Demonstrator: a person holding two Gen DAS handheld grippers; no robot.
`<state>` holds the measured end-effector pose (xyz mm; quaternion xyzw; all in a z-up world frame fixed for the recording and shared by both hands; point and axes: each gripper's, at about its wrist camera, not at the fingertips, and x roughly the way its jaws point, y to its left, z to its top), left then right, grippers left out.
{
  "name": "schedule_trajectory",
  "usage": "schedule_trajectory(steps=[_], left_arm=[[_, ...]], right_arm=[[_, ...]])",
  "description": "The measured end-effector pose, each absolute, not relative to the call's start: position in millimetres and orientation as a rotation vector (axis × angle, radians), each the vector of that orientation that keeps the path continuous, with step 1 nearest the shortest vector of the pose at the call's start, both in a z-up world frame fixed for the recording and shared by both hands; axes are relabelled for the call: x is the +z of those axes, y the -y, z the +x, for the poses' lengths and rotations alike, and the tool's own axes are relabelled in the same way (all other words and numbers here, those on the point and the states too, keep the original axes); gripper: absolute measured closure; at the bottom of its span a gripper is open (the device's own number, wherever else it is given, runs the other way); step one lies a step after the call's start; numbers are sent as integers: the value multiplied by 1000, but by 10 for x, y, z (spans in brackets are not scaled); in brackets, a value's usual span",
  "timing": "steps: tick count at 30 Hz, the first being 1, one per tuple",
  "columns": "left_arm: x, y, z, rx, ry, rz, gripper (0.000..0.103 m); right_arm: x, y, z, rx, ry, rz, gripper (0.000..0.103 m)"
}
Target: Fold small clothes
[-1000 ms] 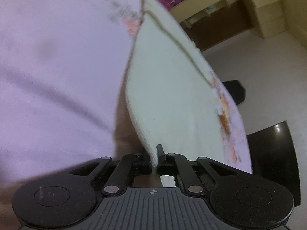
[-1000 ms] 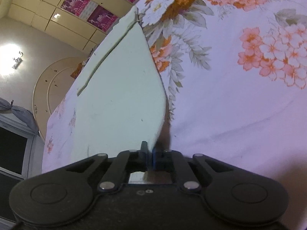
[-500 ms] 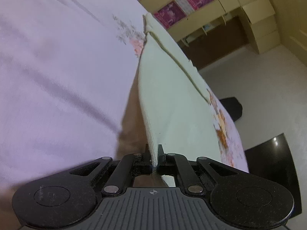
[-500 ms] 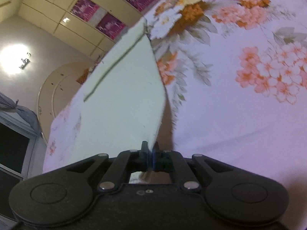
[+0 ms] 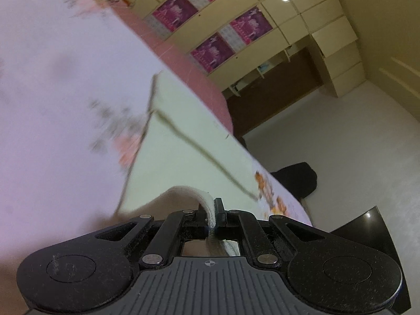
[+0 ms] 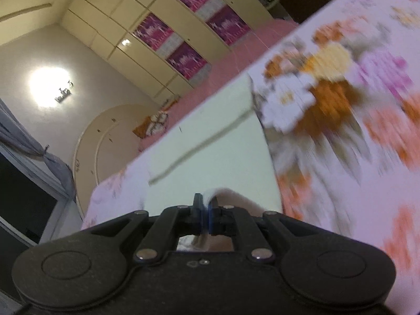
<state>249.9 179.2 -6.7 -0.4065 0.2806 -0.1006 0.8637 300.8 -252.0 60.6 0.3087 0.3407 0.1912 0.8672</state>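
Left wrist: ribbed pale cloth (image 5: 183,155) edge in pinched left tool (image 5: 212,216)

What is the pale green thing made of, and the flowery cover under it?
The pale green cloth looks like soft, matte woven or knit fabric: its pinched edge in the left tool shows a ribbed weave and bends limply. The flowery cover looks like thin printed cotton-like sheet, smooth and matte, though blur hides its weave.
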Motion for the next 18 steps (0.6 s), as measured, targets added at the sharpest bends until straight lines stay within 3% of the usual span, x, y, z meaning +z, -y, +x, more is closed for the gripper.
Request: schedule_trajectory(steps=[9,18], left_arm=[[224,-1959,3852,-164,-540,-824,100],[-66,-2004,5114,-100,-619,-792,100]], right_arm=[[860,2369,4327,414,-676,612,99],[494,2282,5546,407,-750,654,99]])
